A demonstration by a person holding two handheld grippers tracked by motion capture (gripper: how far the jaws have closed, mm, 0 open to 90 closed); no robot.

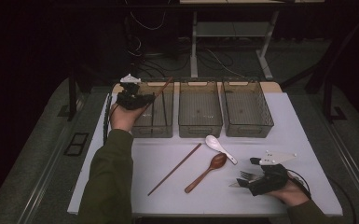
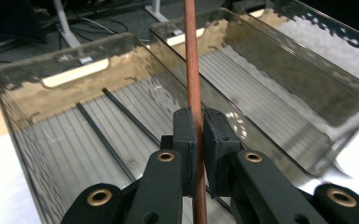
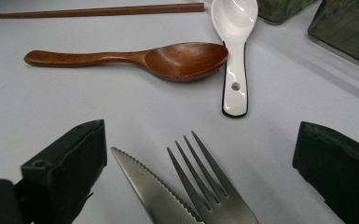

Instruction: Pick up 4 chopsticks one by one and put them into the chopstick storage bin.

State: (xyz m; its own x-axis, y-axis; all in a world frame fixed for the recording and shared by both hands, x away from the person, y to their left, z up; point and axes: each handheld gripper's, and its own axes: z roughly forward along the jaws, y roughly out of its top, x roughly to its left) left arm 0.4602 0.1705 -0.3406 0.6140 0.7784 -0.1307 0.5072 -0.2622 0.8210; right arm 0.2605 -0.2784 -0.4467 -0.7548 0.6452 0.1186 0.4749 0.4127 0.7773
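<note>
My left gripper (image 1: 133, 98) (image 2: 199, 121) is shut on a brown chopstick (image 1: 161, 91) (image 2: 193, 70), which stands up steeply over the left smoked-plastic bin (image 1: 154, 129) (image 2: 23, 93). Two thin black sticks (image 2: 105, 135) lie on that bin's floor. My right gripper (image 1: 251, 176) (image 3: 200, 140) rests open near the table's front right, its jaws wide on either side of a steel fork (image 1: 246, 175) (image 3: 205, 182) and a serrated knife (image 3: 149, 182) lying on the white table.
A second brown chopstick (image 1: 175, 169) (image 3: 102, 10), a wooden spoon (image 1: 207, 171) (image 3: 168, 58) and a white ceramic spoon (image 1: 220, 148) (image 3: 235, 28) lie mid-table. A middle bin (image 1: 200, 129) and a right bin (image 1: 249, 131) stand beside the left one.
</note>
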